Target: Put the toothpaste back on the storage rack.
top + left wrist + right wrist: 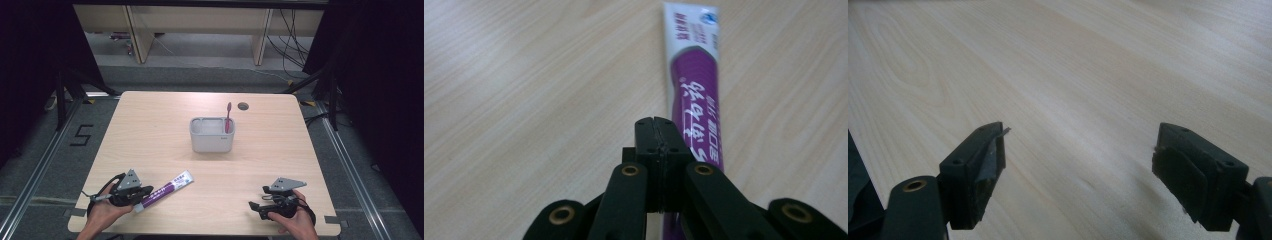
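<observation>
The left gripper [142, 195] was seen at the near left corner of the table [150, 125], held in the person's left hand [102, 212]. Its jaws were pressed together with nothing between them. The tube [165, 190], white and purple, lay flat on the table just beside those jaws, its white flat end toward the middle of the table and its other end under the gripper. In the left gripper view the tube [696, 100] ran away from the camera along the right side of the closed jaws; whether it was touched could not be told. The right gripper [256, 206] was held low at the near right corner in the right hand [297, 222], well apart from the tube. In the right gripper view its jaws stood wide apart over bare wood. A grey holder [212, 141] stood at mid-table with a red toothbrush [228, 116] upright in its right-hand end.
</observation>
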The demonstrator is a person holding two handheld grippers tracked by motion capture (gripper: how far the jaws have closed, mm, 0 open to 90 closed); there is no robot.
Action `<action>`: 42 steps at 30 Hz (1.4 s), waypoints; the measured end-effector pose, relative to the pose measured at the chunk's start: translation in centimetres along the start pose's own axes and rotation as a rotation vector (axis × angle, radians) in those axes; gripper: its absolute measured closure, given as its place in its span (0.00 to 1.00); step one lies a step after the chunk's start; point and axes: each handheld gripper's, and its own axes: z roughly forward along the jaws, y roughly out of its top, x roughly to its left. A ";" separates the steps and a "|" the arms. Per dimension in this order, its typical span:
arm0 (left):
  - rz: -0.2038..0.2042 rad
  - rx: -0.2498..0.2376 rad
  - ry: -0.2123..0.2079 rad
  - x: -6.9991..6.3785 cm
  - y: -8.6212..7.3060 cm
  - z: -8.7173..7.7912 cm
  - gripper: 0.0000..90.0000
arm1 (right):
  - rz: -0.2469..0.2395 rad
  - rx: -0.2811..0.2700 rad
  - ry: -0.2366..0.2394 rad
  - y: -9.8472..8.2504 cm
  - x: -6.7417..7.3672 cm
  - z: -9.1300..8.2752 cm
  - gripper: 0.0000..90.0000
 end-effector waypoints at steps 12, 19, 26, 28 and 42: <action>-0.011 0.009 -0.023 -1.1 -0.9 -0.6 0.98 | -0.003 -0.001 0.001 0.1 -0.2 0.0 0.24; -0.110 0.001 -0.009 -0.6 -0.1 -1.4 0.83 | -0.032 -0.011 -0.011 0.1 -0.2 0.1 0.24; -0.133 0.090 -0.016 -0.5 2.1 -1.5 0.57 | -0.025 -0.013 -0.001 0.1 -0.2 0.3 0.24; -0.135 0.118 -0.026 -0.6 2.5 -1.3 0.53 | -0.026 -0.015 0.006 0.1 -0.2 0.3 0.24; -0.079 0.209 -0.031 -1.6 4.2 1.6 0.46 | -0.012 -0.012 0.002 0.1 -0.1 0.2 0.24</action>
